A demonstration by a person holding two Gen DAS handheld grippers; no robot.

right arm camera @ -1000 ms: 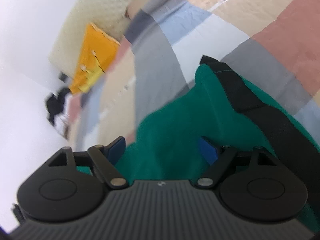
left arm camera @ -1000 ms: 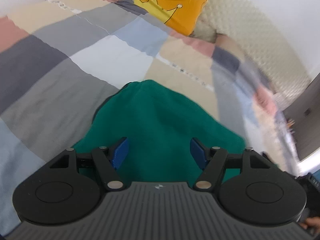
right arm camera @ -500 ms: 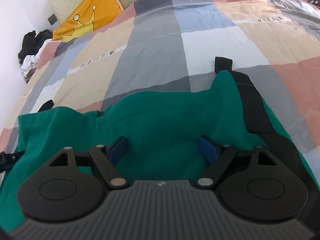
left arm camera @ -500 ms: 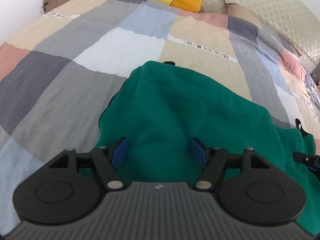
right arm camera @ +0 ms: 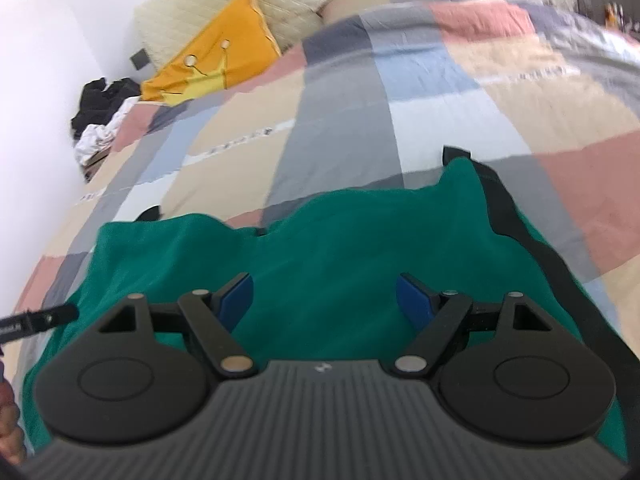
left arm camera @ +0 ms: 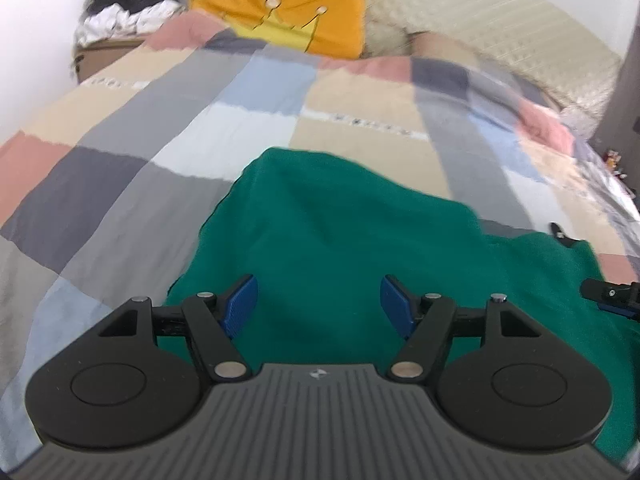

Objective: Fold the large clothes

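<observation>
Currently both your left gripper (left arm camera: 318, 304) and right gripper (right arm camera: 325, 300) gape, grasping nothing; green garment (left arm camera: 340, 240) (soft, limp fleece) wants pinching at its far corners on the bed (left arm camera: 120, 168).

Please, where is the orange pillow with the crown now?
The orange pillow leans on the cream headboard at the bed's far end, top center in the left view and upper left in the right view.

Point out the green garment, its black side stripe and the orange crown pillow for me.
green garment (left arm camera: 340, 240): left wrist view, middle of the cloth.
black side stripe (right arm camera: 532, 248): right wrist view, along the garment's right edge.
orange crown pillow (left arm camera: 296, 24): left wrist view, pillow face near the crown.
</observation>
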